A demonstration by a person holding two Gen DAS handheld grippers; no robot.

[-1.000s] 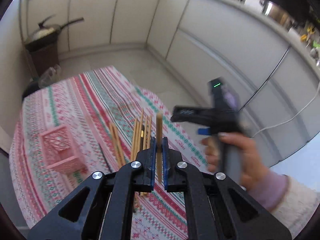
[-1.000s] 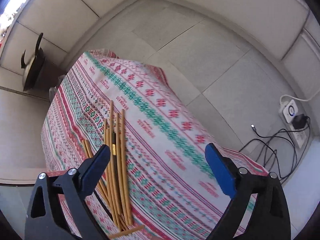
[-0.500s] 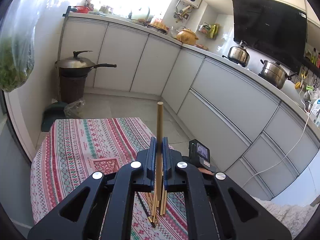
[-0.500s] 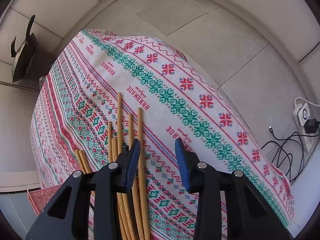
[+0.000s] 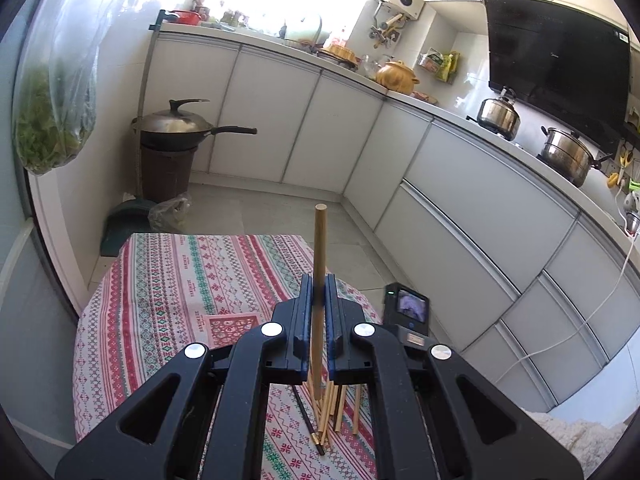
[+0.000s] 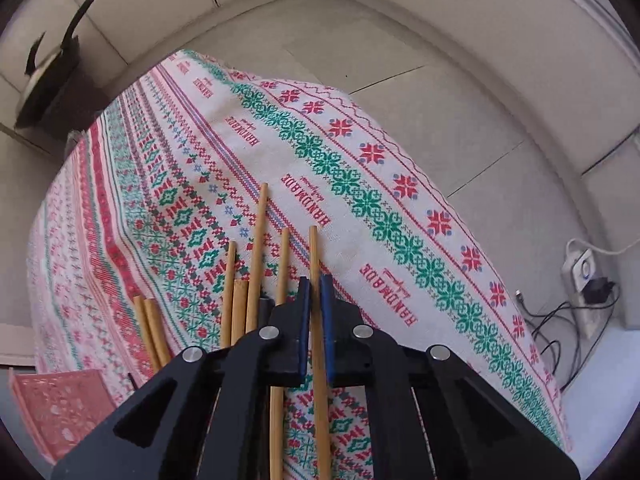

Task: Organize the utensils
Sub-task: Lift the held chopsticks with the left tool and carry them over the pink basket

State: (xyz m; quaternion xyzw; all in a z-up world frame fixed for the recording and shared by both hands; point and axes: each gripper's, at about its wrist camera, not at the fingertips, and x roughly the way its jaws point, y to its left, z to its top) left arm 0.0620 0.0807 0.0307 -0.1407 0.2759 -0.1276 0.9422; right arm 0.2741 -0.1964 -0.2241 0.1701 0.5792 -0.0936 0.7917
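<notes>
My left gripper is shut on one wooden chopstick, which stands nearly upright above the patterned tablecloth. Below it lies a bunch of wooden chopsticks with one dark chopstick beside them. In the right wrist view my right gripper points steeply down at the table and is shut on the rightmost wooden chopstick of a row; several other chopsticks lie side by side to its left. A pink lattice basket sits at the lower left; the basket also shows behind my left gripper.
The small table's far and right edges drop to a tiled floor. A power strip with cables lies on the floor at right. White kitchen cabinets line the room; a wok on a brown bin stands at the far left. The right gripper's body with its screen is low right.
My left gripper rose and tilted up with its chopstick, so the view now takes in the kitchen. My right gripper came down onto the row and shut on the rightmost chopstick.
</notes>
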